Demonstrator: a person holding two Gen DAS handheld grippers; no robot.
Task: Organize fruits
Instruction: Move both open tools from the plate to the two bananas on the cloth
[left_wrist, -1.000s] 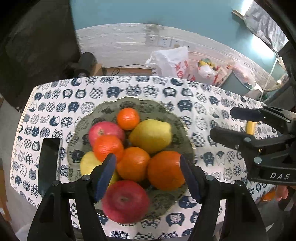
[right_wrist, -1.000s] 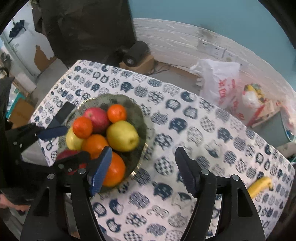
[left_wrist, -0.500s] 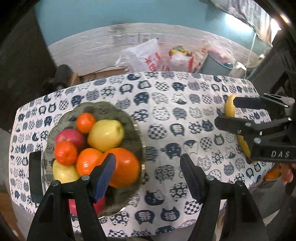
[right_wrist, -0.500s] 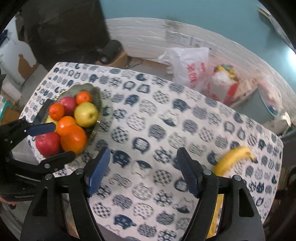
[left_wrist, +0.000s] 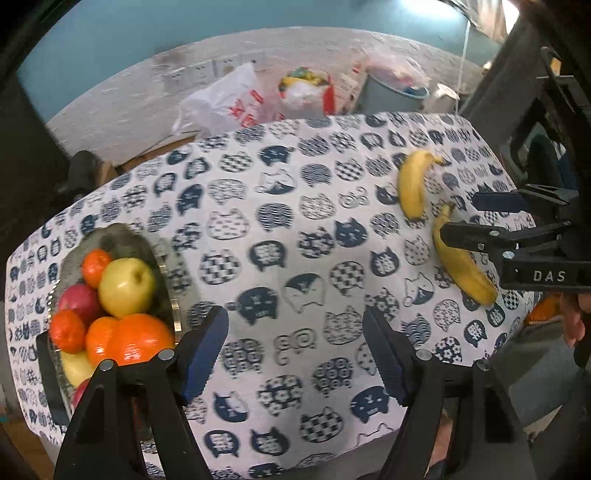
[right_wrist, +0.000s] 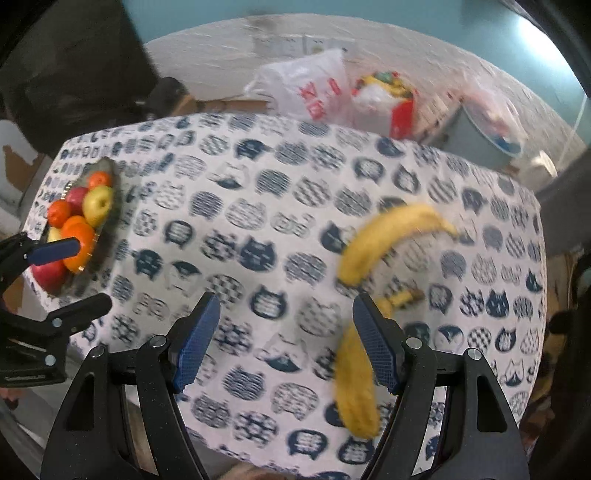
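1. Presently the right claw (right_wrist: 286, 332) stands released, its blue pads wide apart over the cat-print tabletop (right_wrist: 258, 206), holding nothing; the near banana (right_wrist: 356, 387) lies just at its 3 o'clock pad, partly behind it, running from about 1 o'clock down toward 5 o'clock.
2. Further out, at roughly 1 o'clock from that claw, the second banana (right_wrist: 388, 232) curves across the cloth; its lower tip comes close to the stem of the near one, though blur hides whether they touch.
3. The left claw (left_wrist: 295, 350) is likewise released and empty, hovering over bare cloth; the fruit plate (left_wrist: 166, 266) sits at its 9 to 10 o'clock, piled with oranges, apples and a yellow-green apple (left_wrist: 125, 288).
4. From the left view both bananas (left_wrist: 413, 184) lie well apart from the plate, out at 2 o'clock, near the tabletop's far right edge.
5. Handling, as a judgement: a banana is light, soft under its skin and easily bruised; the skin is smooth, so a gentle squeeze across the thick middle, pads square to its length, should hold best; gripping the tapered tip or stem would likely let it swing or slip.
6. The plate is already heaped; a banana laid on top may roll the round fruit off, so a low, slow placement seems wise.
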